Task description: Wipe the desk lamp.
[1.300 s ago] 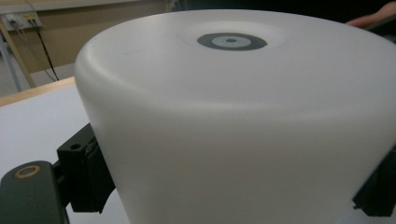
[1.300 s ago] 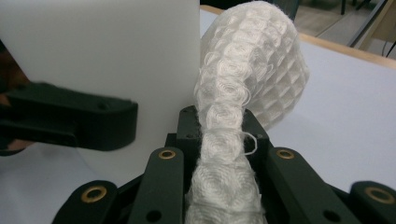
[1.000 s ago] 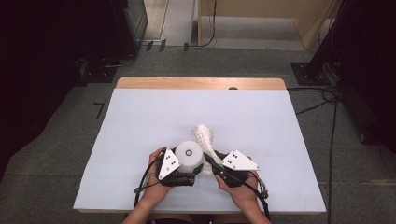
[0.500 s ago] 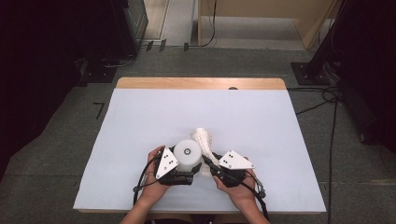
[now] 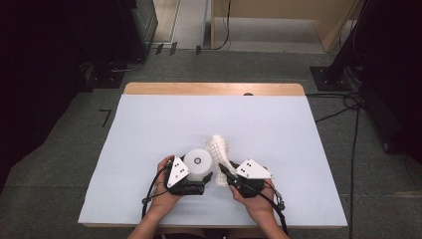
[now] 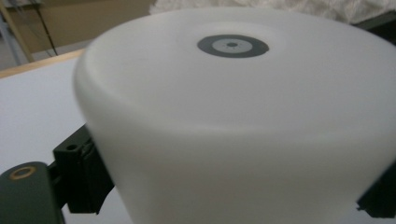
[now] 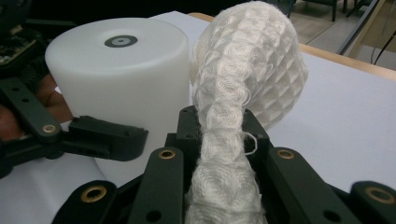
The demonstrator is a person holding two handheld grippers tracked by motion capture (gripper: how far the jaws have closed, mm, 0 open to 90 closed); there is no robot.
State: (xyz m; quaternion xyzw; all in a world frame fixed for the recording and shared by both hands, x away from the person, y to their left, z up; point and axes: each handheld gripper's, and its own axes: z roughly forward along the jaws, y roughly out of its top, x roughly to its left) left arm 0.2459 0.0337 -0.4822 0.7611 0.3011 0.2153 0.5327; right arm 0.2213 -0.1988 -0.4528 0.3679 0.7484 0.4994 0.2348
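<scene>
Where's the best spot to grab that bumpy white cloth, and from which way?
Probably the narrow bunched end of the bumpy white cloth, nearest the person, coming in low from the person's side. There it is squeezed thin enough to fit between jaws, as the right tool already shows. The far end puffs out wide, and the white cylinder crowds one side.

a white-covered table point(image 5: 149, 129) bears a white cylinder point(image 5: 198, 164) and knitted cloth point(image 5: 218, 149).
</scene>
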